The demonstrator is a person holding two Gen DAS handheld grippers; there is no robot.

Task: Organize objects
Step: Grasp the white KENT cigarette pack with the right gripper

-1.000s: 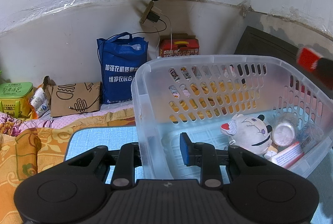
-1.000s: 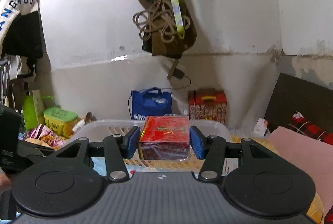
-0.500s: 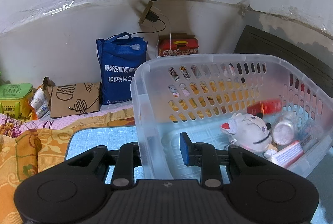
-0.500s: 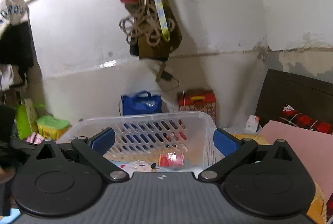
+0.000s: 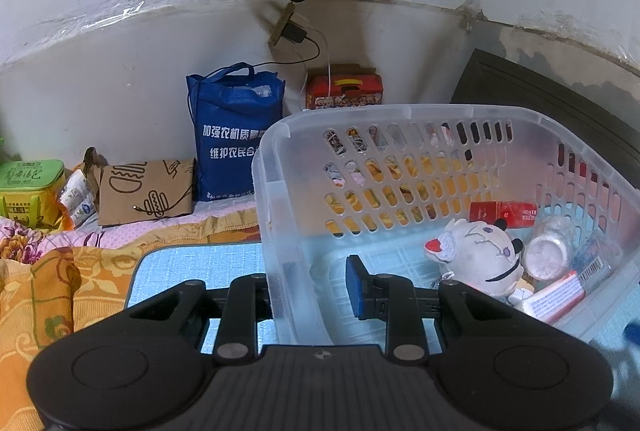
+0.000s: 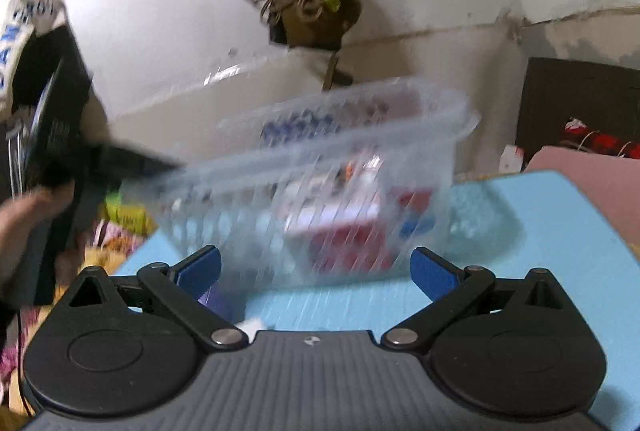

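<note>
A clear plastic basket (image 5: 280, 167) stands on the light blue table (image 5: 192, 267). My left gripper (image 5: 308, 291) is shut on the basket's near left wall, one finger outside and one inside. Inside lie a red box (image 5: 504, 213), a white plush toy (image 5: 480, 255), a clear jar (image 5: 546, 255) and a red-and-white pack (image 5: 556, 297). In the blurred right wrist view my right gripper (image 6: 316, 271) is open and empty, low over the table in front of the basket (image 6: 440, 127), with the red box (image 6: 348, 247) showing through its wall.
A blue tote bag (image 5: 232, 127), a brown paper bag (image 5: 144, 191), a green box (image 5: 28, 187) and a red carton (image 5: 344, 87) sit along the back wall. Orange bedding (image 5: 48, 279) lies left of the table. A dark board (image 5: 560, 111) leans at the right.
My right gripper opened and let go of the red box, which dropped into the basket. It then dropped low in front of the basket. My left gripper kept its hold.
</note>
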